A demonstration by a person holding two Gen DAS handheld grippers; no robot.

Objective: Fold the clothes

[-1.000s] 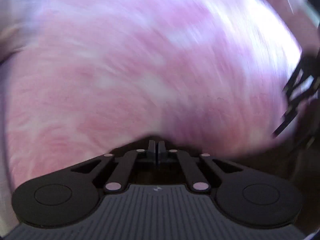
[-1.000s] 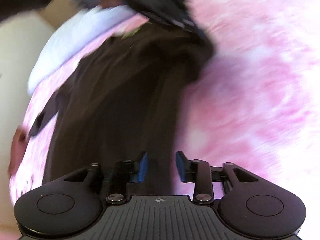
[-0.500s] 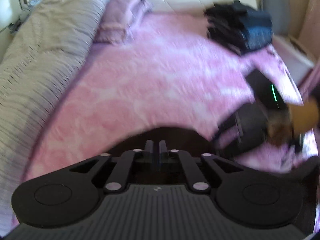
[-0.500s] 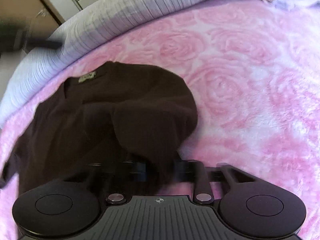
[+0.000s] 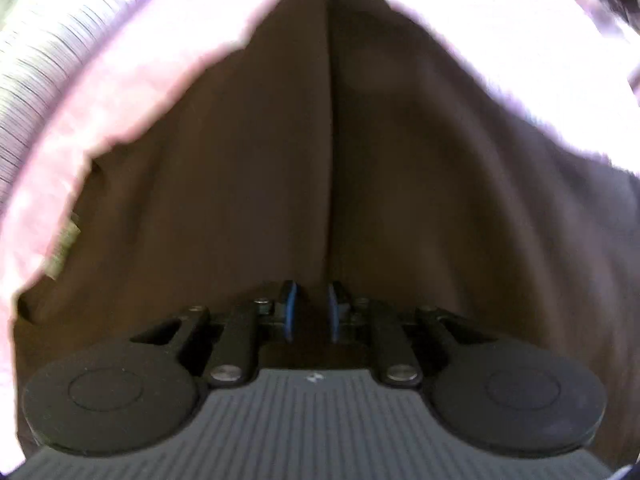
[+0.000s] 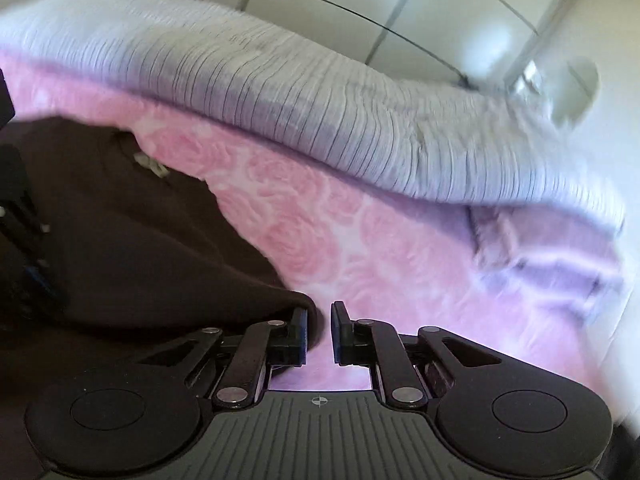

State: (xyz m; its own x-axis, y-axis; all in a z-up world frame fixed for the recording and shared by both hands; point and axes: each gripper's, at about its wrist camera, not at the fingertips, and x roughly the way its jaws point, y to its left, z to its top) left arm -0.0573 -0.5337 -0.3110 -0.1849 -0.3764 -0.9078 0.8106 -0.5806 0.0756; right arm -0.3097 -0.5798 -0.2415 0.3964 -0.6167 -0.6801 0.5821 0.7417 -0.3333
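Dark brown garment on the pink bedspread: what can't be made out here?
- Dark brown garment: left wrist view, outline cut off by the frame edges and the left gripper.
- Neck label: right wrist view, blurred, text unreadable.
- Right gripper: whether it pinches cloth is unclear; only a fold lies beside one finger.

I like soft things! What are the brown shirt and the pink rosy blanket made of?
The dark brown shirt looks like matte knit cotton, maybe: smooth, no shine, soft folds. The pink rose-patterned blanket looks like plush fleece: fuzzy, with raised rose shapes. Blur leaves both uncertain.
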